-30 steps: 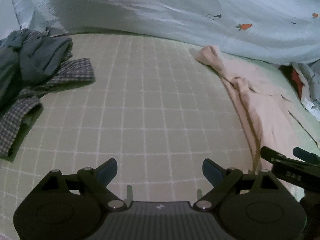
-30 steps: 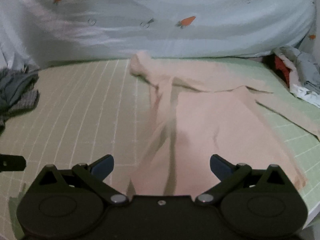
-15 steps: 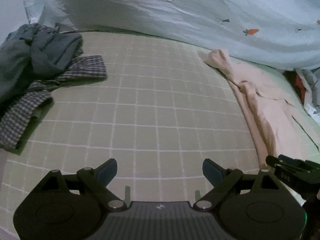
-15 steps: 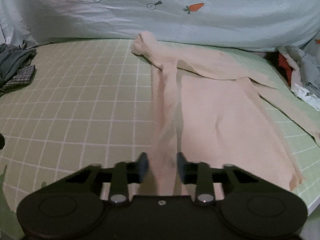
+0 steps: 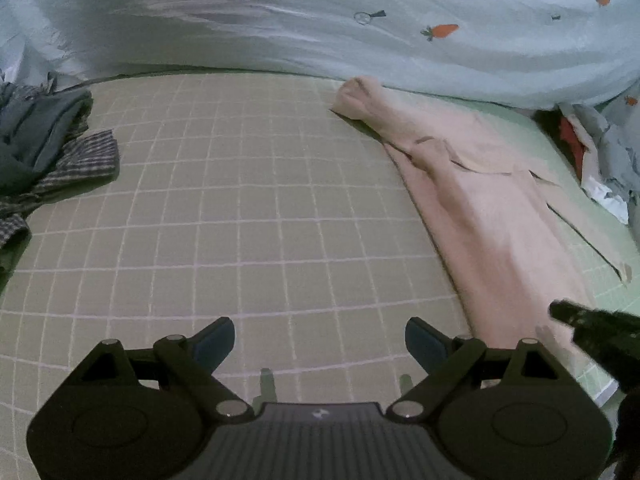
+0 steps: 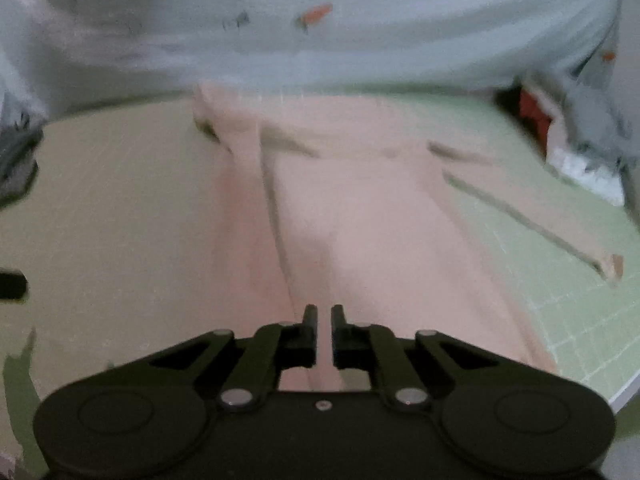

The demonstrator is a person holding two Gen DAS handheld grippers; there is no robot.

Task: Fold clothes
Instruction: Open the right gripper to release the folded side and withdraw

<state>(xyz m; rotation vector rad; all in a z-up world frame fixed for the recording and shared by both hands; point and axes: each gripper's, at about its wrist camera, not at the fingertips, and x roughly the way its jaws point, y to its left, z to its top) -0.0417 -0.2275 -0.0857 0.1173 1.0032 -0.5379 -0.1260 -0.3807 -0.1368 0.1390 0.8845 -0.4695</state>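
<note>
A pale pink long-sleeved garment (image 5: 480,208) lies spread on the green checked bed sheet (image 5: 240,220), collar end far and hem near. In the blurred right wrist view the pink garment (image 6: 360,208) runs straight ahead. My right gripper (image 6: 324,312) has its jaws closing to a narrow gap, with a fold of the near hem between them. In the left wrist view the right gripper (image 5: 576,316) shows at the garment's near edge. My left gripper (image 5: 320,336) stands open over bare sheet, left of the garment, holding nothing.
A heap of dark and checked clothes (image 5: 48,152) lies at the far left. A light blue duvet with carrot prints (image 5: 360,32) is bunched along the back. More crumpled clothes (image 5: 592,152) sit at the far right. The bed's edge (image 6: 624,388) runs near right.
My right gripper went from wide open to nearly shut around the garment's near hem. Both hands shifted sideways; the garment now sits nearer the middle of the left view.
</note>
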